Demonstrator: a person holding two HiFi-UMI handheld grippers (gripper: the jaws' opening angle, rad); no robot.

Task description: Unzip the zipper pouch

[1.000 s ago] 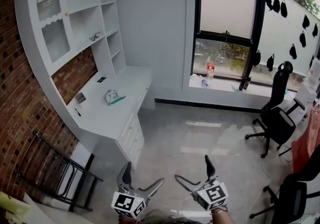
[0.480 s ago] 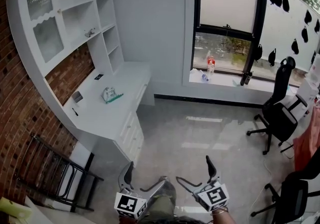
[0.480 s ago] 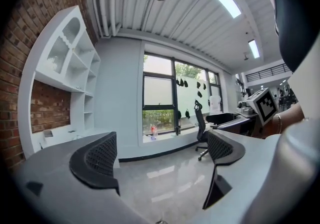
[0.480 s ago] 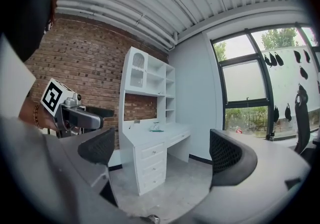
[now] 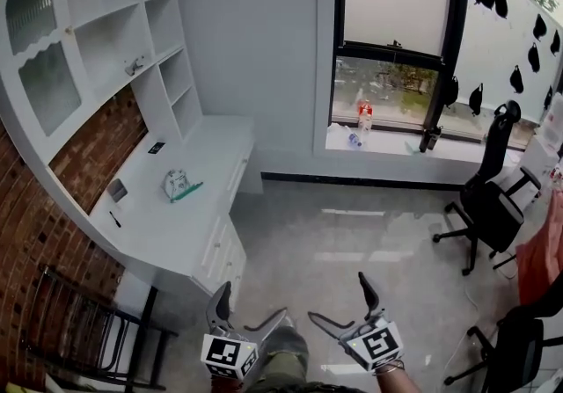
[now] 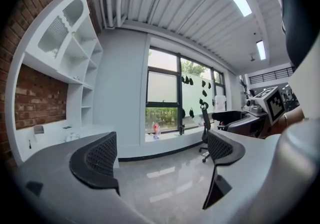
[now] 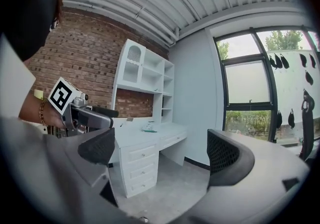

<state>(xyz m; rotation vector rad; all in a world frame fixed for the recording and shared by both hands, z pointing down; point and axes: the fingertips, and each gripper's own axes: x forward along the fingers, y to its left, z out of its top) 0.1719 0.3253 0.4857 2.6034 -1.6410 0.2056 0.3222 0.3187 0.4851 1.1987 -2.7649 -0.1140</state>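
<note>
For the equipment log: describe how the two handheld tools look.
The left tool and right tool match: grey curved jaws lined with black mesh-patterned pads, each carrying a white cube printed with black square markers. A thin bracelet shows at the left wrist.

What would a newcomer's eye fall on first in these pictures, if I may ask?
Most likely the left gripper and right gripper at the bottom of the head view, both open and empty. Next comes the white desk at left, below the white shelves, bearing a small pale-and-green item too small to identify. The big window fills the far wall.
</note>
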